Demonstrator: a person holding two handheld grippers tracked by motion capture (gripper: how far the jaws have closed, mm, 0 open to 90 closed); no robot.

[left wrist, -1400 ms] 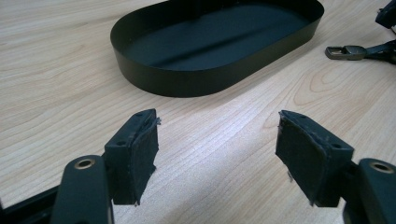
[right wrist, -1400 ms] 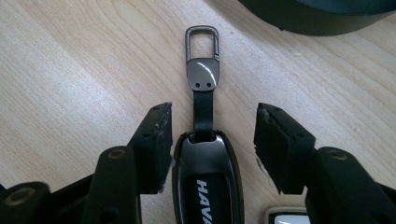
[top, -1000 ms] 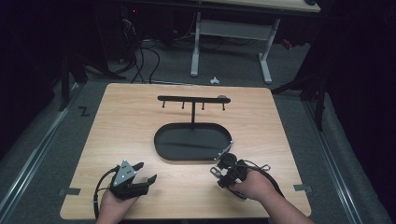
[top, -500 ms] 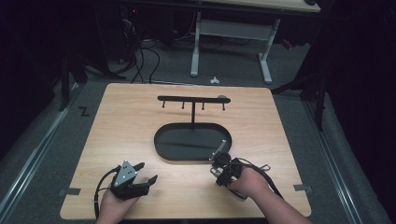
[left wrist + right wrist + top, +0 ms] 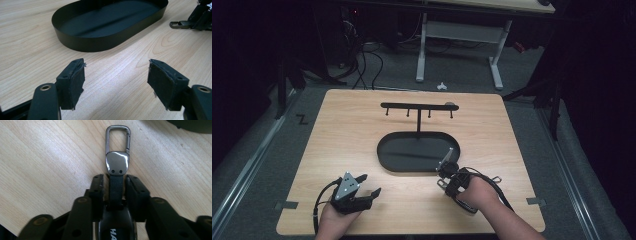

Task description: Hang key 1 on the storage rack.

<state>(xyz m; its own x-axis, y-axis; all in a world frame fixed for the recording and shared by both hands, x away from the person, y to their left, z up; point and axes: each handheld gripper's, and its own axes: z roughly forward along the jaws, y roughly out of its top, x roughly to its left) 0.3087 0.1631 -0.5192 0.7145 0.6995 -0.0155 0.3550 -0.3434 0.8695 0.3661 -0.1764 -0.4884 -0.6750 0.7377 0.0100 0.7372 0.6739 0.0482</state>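
Observation:
A keychain with a grey metal snap clasp point(image 5: 117, 147) and a black strap point(image 5: 116, 187) lies flat over the wooden table point(image 5: 347, 135). My right gripper point(image 5: 114, 178) is shut on the strap, with the clasp sticking out past its fingertips. In the high view the right gripper point(image 5: 443, 172) sits just off the near right end of a black oval tray point(image 5: 384, 155). My left gripper point(image 5: 116, 72) is open above bare wood near the front left point(image 5: 371, 184); beyond it lie the tray point(image 5: 82, 45) and the clasp point(image 5: 179, 24).
A black rack point(image 5: 418, 106) with several small hooks stands on a post rising from the tray's far side. The table's front edge runs close behind both hands. Cables and desk legs stand on the floor past the far edge.
The right gripper has shifted slightly left, toward the tray's near right end. The left gripper has stayed put and open.

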